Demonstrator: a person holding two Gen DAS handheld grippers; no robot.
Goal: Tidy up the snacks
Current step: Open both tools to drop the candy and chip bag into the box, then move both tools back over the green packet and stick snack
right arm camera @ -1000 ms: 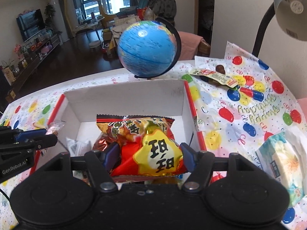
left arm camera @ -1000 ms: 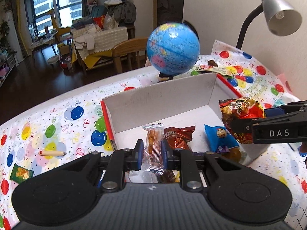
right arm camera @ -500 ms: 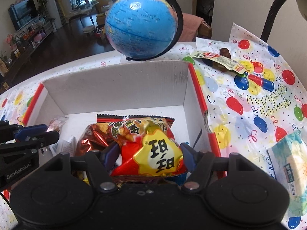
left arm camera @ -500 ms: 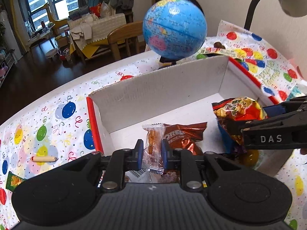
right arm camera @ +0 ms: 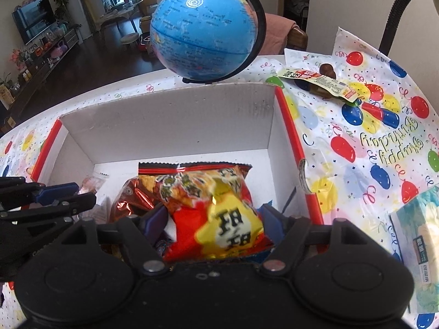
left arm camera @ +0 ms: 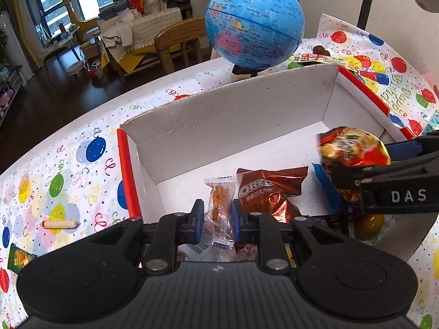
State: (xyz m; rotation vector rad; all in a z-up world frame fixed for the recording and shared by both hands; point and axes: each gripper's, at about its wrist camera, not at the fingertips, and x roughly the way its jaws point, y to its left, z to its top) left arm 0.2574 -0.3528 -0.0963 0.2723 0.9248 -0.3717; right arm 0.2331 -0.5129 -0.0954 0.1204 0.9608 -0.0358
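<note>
Red-yellow bag [right arm camera: 216, 213] sits between opening right tongs [right arm camera: 214, 219], tilted boxward.

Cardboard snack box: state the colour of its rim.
Red rim on white walls; clearest in the right wrist view.

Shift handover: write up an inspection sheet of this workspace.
Surface: balloon-print tablecloth.
Job's things: white cardboard box holding an Oreo pack; sausage stick outside it.
Clutter: globe, tissue pack.
Grippers: left hand-held gripper shut on a clear snack packet; right hand-held gripper opening, red-yellow chip bag between its jaws.
Cables: nothing seen.
Surroundings: lamp arm, wooden chair.
</note>
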